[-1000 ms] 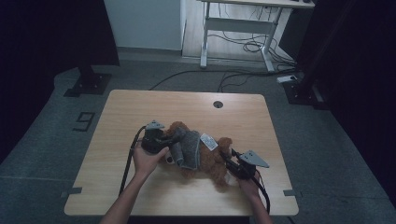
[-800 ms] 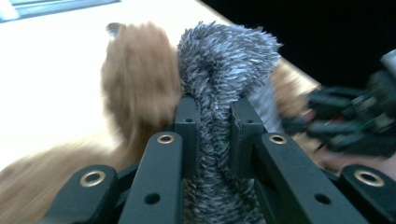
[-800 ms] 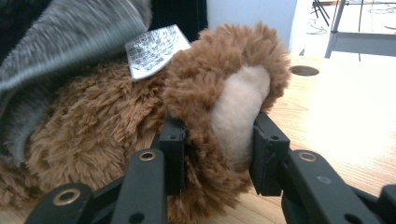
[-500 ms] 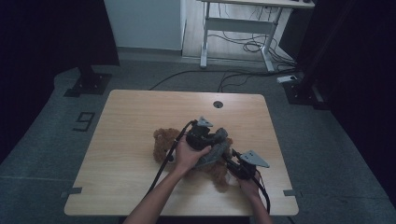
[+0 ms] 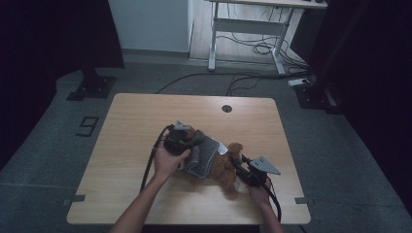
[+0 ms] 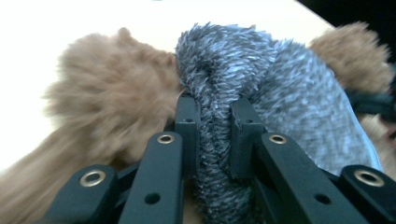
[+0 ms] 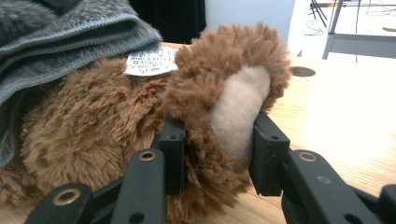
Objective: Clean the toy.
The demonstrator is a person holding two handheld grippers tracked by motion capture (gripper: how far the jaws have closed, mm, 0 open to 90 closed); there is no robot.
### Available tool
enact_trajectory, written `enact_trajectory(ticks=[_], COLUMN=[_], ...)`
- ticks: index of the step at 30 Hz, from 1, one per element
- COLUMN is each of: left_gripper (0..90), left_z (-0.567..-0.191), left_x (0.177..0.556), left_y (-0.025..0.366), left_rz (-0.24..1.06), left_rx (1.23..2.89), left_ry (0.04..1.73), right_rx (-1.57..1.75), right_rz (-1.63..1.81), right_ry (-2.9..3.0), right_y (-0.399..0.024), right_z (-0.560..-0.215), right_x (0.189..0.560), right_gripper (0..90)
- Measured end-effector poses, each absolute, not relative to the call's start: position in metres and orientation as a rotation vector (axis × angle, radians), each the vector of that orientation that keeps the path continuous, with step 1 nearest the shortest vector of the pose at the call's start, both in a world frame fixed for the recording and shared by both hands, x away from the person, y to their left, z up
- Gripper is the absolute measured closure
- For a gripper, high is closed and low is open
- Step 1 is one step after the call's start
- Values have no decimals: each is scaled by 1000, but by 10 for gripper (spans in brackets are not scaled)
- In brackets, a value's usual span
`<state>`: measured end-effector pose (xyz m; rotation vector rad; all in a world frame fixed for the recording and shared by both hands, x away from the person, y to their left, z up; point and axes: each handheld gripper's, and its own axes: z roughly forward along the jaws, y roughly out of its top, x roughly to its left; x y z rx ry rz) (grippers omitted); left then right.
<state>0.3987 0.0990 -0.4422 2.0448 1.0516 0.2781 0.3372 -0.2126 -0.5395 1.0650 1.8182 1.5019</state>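
A brown plush teddy bear (image 5: 223,172) lies on the wooden table (image 5: 136,116), with a grey fuzzy garment (image 5: 202,154) wrapped over its body. My left gripper (image 5: 183,141) sits at the bear's left end. In the left gripper view the left gripper (image 6: 215,114) is shut on a bunched fold of the grey garment (image 6: 285,88), with brown fur (image 6: 102,84) beside it. My right gripper (image 5: 241,168) is at the bear's right end. Seen close up, the right gripper (image 7: 217,140) is shut on the bear's foot (image 7: 236,102) with its pale sole. A white label (image 7: 149,60) lies on the fur.
A round cable hole (image 5: 227,108) is in the table's far side. Bare wood lies to the left and behind the bear. A white desk frame (image 5: 248,34) and floor cables (image 5: 252,48) stand beyond the table, with black stand bases (image 5: 92,87) on the floor.
My left hand swung right across the bear's body, then came back to the left end with the grey garment. The right gripper has kept still on the foot.
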Motion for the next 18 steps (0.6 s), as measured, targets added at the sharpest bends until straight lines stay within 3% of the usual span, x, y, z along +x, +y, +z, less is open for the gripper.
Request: enact_trajectory(ticks=[5,18], left_gripper=[764,762], left_z=[-442,-439], left_x=[391,383], left_y=[147,187], left_rz=[225,292], left_rx=[1950,1923], left_ry=[1101,1162], right_rx=[1061,1066], right_rz=[1509,1500], right_ry=[1817,1813], right_y=[-212,-212], right_z=[-539,-539], right_x=[338,338], right_gripper=[632,632])
